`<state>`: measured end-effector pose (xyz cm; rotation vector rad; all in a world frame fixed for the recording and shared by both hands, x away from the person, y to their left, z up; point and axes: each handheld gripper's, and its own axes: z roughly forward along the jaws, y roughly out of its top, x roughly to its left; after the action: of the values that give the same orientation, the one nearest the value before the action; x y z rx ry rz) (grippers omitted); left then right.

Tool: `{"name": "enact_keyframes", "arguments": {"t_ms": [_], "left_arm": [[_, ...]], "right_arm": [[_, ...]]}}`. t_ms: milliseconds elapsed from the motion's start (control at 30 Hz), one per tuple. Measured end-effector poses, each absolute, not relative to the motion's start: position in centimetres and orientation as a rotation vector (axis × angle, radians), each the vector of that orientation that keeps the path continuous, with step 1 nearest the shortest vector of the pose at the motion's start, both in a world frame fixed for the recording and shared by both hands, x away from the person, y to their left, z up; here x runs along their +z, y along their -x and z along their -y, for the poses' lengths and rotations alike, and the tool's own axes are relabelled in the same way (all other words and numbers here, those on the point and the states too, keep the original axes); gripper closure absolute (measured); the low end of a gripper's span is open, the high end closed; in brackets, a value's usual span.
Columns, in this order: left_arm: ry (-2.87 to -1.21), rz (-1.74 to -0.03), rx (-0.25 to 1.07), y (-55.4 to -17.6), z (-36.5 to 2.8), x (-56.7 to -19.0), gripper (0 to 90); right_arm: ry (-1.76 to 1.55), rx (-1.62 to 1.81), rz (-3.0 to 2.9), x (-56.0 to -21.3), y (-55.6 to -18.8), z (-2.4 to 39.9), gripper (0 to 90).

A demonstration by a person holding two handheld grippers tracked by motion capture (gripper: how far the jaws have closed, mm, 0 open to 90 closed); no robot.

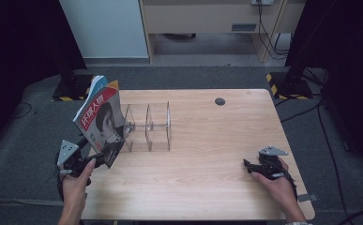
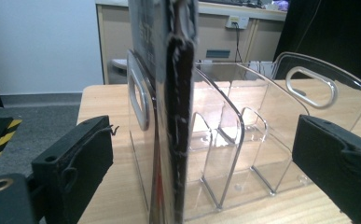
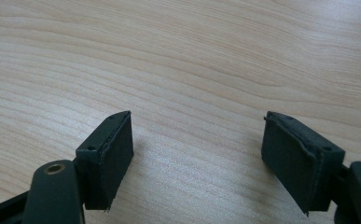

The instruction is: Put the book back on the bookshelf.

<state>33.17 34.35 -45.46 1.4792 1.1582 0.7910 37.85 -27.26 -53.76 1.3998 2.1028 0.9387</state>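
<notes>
Magazines [image 1: 100, 117], a small stack with a red-and-white cover and a portrait on the front one, stand tilted at the left end of the wooden table [image 1: 207, 178], leaning over the left end of a clear acrylic rack [image 1: 147, 126]. In the high view the left gripper [image 1: 105, 157] meets the stack at its lower corner, with the person's left hand [image 1: 76, 180] behind it and the grey three-cornered plate [image 1: 68, 151] on top. In the left gripper view the stack's edge [image 2: 176, 135] runs up the middle between the two black jaws; both jaws stand wide, well apart from the paper on either side, so nothing is pressed between them. Whether the stack rests on the table or inside the rack's first compartment cannot be told. Behind the edge, the rack's curved dividers [image 2: 232, 144] and its end wall with an oval handle slot [image 2: 311, 86] are visible.

Toward the middle, the rack's remaining compartments are clear. A dark round grommet [image 1: 220, 101] sits near the table's far edge.

At the right, the right gripper [image 1: 247, 165] lies low over the table near the front edge, held by the right hand [image 1: 275, 185]. In the right gripper view its jaws are spread wide over bare wood grain [image 3: 183, 70], holding nothing.
</notes>
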Motion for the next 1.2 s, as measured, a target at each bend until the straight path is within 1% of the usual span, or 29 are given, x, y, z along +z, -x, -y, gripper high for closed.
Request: {"name": "enact_keyframes", "arguments": {"t_ms": [500,1200], "left_arm": [[-1.526,-1.138,0.786,-32.0,-34.0,-45.8,4.9],[-1.572,-1.135,0.751,-29.5,-33.2,-46.3,6.6]], "right_arm": [[-1.398,0.939,-2.102,-53.8,-37.9,27.2,25.3],[-1.405,0.940,-2.098,-53.8,-37.8,27.2,25.2]]}}
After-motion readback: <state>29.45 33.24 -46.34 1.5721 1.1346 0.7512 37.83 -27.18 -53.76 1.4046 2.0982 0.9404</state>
